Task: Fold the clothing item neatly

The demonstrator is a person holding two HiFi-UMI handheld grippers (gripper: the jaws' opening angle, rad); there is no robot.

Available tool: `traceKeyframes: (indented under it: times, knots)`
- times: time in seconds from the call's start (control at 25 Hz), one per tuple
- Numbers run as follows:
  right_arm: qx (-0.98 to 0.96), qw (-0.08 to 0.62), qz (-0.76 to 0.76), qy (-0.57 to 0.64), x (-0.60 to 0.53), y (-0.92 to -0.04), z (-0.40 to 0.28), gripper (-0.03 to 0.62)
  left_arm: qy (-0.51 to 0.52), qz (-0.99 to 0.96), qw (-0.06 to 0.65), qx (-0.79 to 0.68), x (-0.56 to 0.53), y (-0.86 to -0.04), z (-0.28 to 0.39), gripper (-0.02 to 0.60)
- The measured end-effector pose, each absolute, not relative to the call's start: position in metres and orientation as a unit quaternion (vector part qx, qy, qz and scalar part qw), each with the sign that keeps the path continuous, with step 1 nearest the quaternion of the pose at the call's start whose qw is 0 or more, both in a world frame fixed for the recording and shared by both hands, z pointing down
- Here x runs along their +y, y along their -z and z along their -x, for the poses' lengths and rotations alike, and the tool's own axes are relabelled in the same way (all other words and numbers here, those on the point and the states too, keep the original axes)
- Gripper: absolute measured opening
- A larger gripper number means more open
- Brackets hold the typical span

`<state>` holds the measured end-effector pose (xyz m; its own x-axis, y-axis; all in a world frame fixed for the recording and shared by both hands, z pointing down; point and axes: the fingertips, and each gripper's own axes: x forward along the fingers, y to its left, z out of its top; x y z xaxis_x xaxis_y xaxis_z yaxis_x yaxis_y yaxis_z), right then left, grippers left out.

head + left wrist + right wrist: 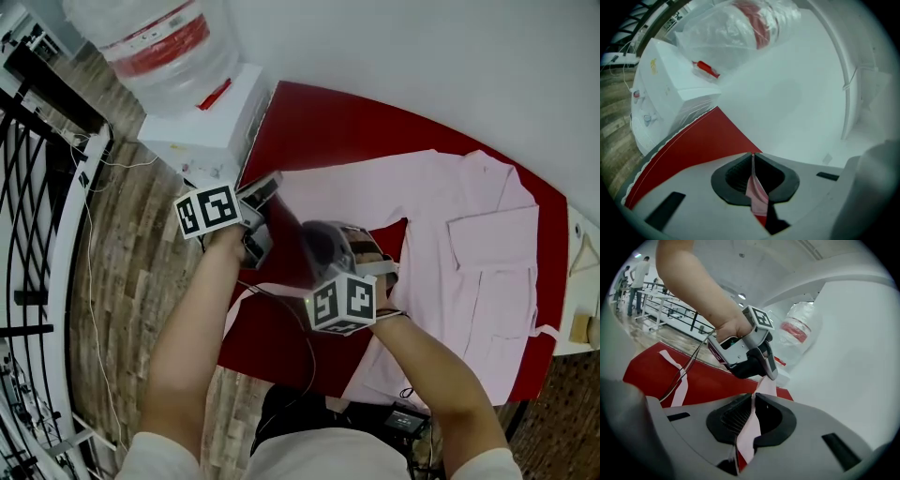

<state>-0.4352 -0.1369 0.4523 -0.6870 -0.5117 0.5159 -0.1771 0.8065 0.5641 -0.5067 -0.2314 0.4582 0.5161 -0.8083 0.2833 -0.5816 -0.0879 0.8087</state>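
The pink shirt (pixel 478 253) is spread on the red counter (pixel 328 122), with its body to the right and one long sleeve (pixel 356 192) drawn out to the left. A thin fold of the pink cloth is pinched in the left hand-held gripper (pixel 753 164), whose jaws are closed tight on it. The right hand-held gripper (pixel 752 404) is clamped likewise on a strip of cloth running between the two. With so little fabric caught, a slip is likely if it is pulled taut, and the fold would be skewed. A loose strip (pixel 680 385) on the counter could also be dragged. The shirt body lies to the right of both hand-held grippers.
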Motion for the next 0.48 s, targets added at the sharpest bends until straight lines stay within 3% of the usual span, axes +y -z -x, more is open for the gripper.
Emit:
traceKeyframes:
  times: [0.24,0.48]
  knots:
    - [-0.903,0.301,-0.224,0.209,-0.138,-0.418,0.41,0.035,0.107,-0.755,0.435,-0.48,-0.232,-0.407,0.48,0.02]
    - [-0.911,0.269,-0.251,0.184,-0.146,-0.386,0.361,0.035,0.101,-0.8,0.383,-0.451,-0.251,-0.346,0.409,0.02]
